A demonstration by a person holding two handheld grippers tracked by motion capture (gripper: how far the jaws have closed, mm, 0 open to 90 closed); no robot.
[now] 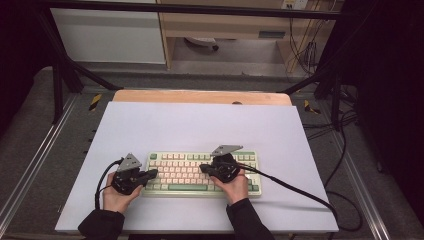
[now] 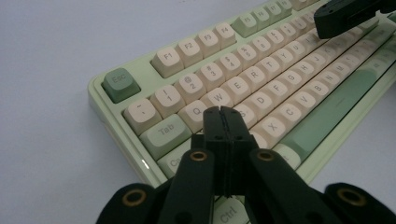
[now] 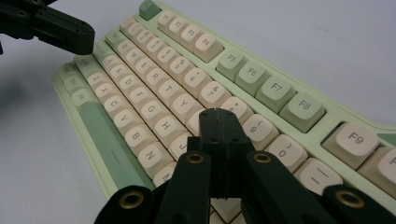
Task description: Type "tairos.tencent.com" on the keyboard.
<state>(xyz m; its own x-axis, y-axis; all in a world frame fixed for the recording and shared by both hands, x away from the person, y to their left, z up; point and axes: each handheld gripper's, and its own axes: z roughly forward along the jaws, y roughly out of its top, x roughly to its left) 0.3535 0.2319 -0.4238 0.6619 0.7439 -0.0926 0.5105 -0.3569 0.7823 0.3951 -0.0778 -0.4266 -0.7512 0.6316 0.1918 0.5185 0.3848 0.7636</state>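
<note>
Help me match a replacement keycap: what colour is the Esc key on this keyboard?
The Esc key is a muted sage green, darker than the keyboard case; the left gripper view shows it best.

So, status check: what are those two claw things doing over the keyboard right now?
Left gripper shut, tip over the left-hand letter keys. Right gripper shut, tip over the right-hand keys. Keyboard flat on the white sheet. Nothing between them and the keys.

White mat, wooden table edge, floor cables
</note>
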